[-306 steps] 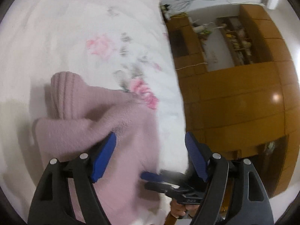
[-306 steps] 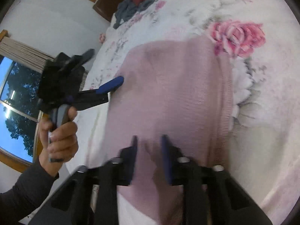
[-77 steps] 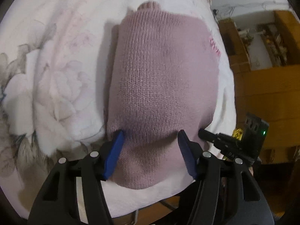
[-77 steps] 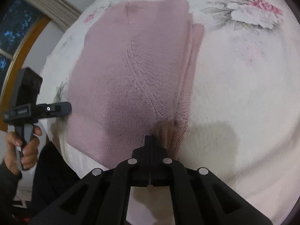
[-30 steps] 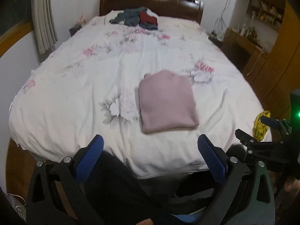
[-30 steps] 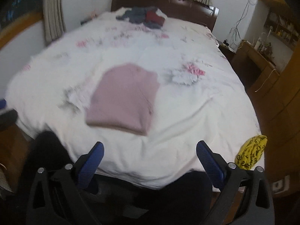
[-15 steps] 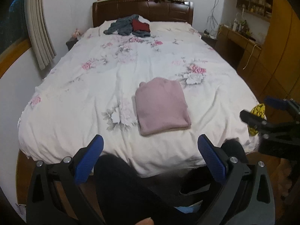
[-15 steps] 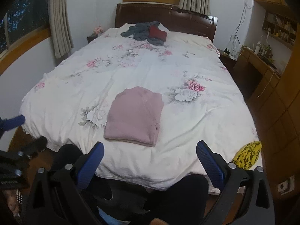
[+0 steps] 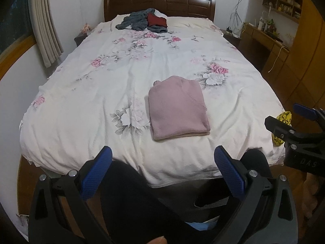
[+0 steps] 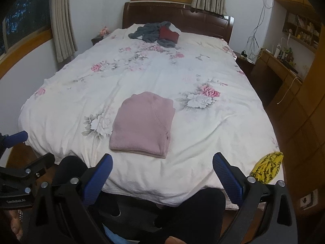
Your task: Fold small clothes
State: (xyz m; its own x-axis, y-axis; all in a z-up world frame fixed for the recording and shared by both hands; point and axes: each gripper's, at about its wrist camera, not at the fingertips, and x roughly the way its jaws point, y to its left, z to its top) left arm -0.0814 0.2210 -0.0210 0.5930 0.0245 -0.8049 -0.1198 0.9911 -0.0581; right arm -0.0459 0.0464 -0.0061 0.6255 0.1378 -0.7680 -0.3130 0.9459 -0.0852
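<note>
A pink knitted sweater (image 9: 177,106) (image 10: 143,123) lies folded into a flat rectangle on the white floral bedspread (image 9: 85,109) (image 10: 203,134), near the foot of the bed. My left gripper (image 9: 162,169) hangs open well back from the bed edge, nothing between its blue pads. My right gripper (image 10: 162,175) is likewise open and empty, also behind the foot of the bed. Each gripper shows at the side of the other's view: the right gripper (image 9: 286,120) and the left gripper (image 10: 22,152).
A heap of grey and dark red clothes (image 9: 145,21) (image 10: 157,32) lies by the headboard. A yellow patterned bag (image 10: 267,166) (image 9: 282,122) sits at the bed's right corner. A wooden desk and cabinets (image 10: 284,71) line the right wall. The person's dark-clad legs (image 9: 142,199) fill the foreground.
Both grippers let go of the sweater and pulled far back from the bed, opening wide. The sweater now lies folded and still. Over the last half second the views barely shifted.
</note>
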